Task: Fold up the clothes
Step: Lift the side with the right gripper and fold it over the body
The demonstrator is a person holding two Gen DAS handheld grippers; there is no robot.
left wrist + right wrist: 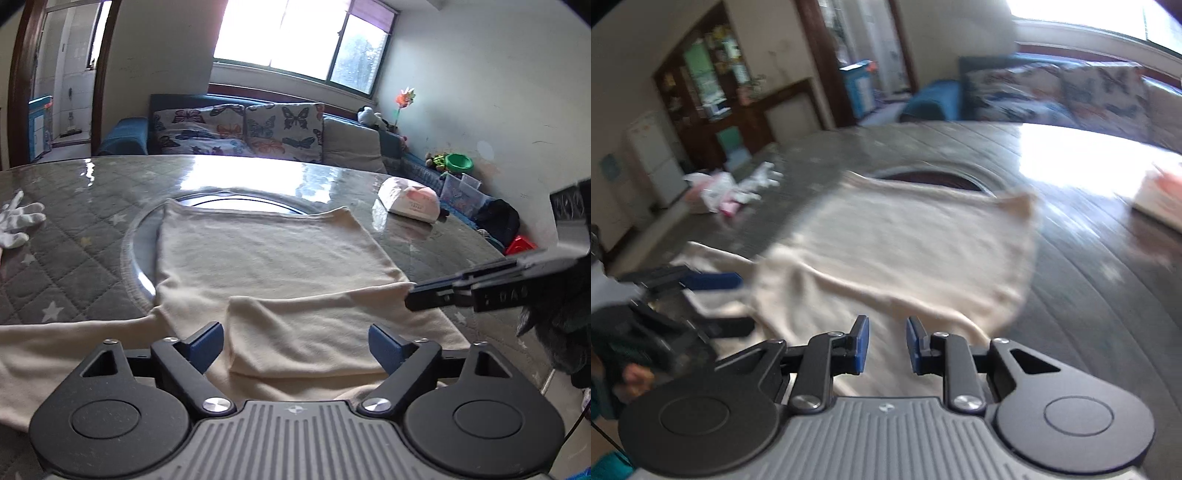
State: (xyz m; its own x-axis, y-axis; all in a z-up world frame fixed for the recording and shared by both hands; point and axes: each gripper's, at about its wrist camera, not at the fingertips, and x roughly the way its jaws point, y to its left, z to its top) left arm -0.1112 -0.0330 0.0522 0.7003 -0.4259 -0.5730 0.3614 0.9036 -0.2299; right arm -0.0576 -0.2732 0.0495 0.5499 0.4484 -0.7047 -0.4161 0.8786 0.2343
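We hold both grippers, left (pixel 295 347) and right (pixel 884 345), open and empty over the cloth's (pixel 266 251) near edge, ready to fold.

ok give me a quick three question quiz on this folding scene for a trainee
1. True or false: the left gripper is clamped on the cream garment.
2. What lies at the table's far left edge in the left wrist view? A) white glove B) green bowl C) black bag
3. Fill in: the right gripper has its jaws slightly ____, nothing pinched between them.

Key:
1. False; its jaws stand wide apart over the cloth.
2. A, the white glove.
3. Open.
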